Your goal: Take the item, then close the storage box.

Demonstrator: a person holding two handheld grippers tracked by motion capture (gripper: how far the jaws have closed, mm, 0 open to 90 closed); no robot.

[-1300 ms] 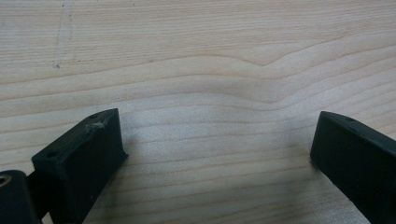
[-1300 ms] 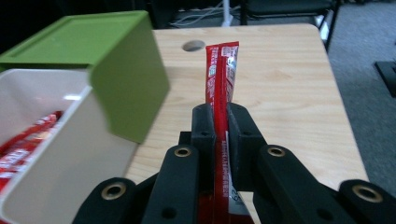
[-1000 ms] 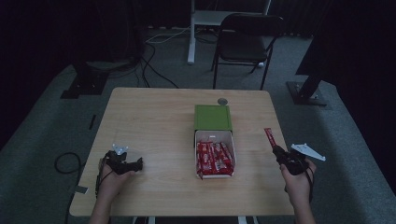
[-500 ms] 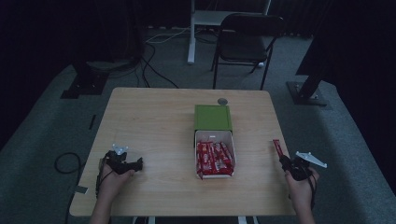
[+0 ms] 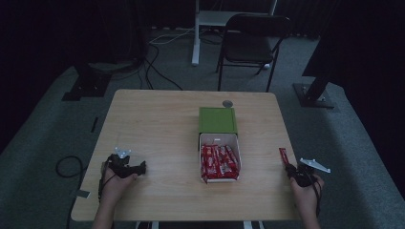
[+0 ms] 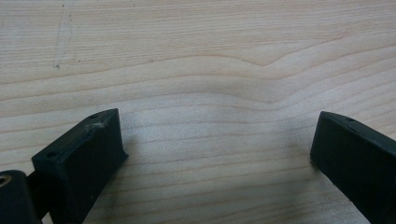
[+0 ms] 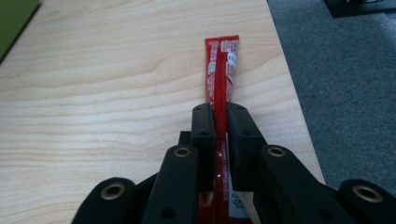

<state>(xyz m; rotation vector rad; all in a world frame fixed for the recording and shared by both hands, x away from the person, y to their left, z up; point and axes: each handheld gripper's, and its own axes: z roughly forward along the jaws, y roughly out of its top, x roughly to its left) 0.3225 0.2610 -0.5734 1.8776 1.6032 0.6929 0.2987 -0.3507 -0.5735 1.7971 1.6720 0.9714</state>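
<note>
Since a second ago I have drawn my right tongs (image 5: 289, 168) back toward the near right corner of the desk (image 5: 157, 124), and the red snack bar (image 5: 283, 156) they carry now sits lower and closer to the right edge. My left tongs (image 5: 142, 168) have not shifted; they rest near the near left corner.

At mid-desk stands a white box (image 5: 237, 148) full of red bars (image 5: 218, 162), its green lid (image 5: 217, 119) flipped open toward the far edge, with a small round grey object (image 5: 227, 103) just beyond it. A folding chair (image 5: 253, 33) stands on the floor past the far edge. Nothing lies between the tongs and the box.

In the right gripper view the jaws are clamped on the bar (image 7: 219, 84), which juts forward over the wood along the right edge. In the left gripper view the jaws stand wide apart over bare wood, gripping nothing.
</note>
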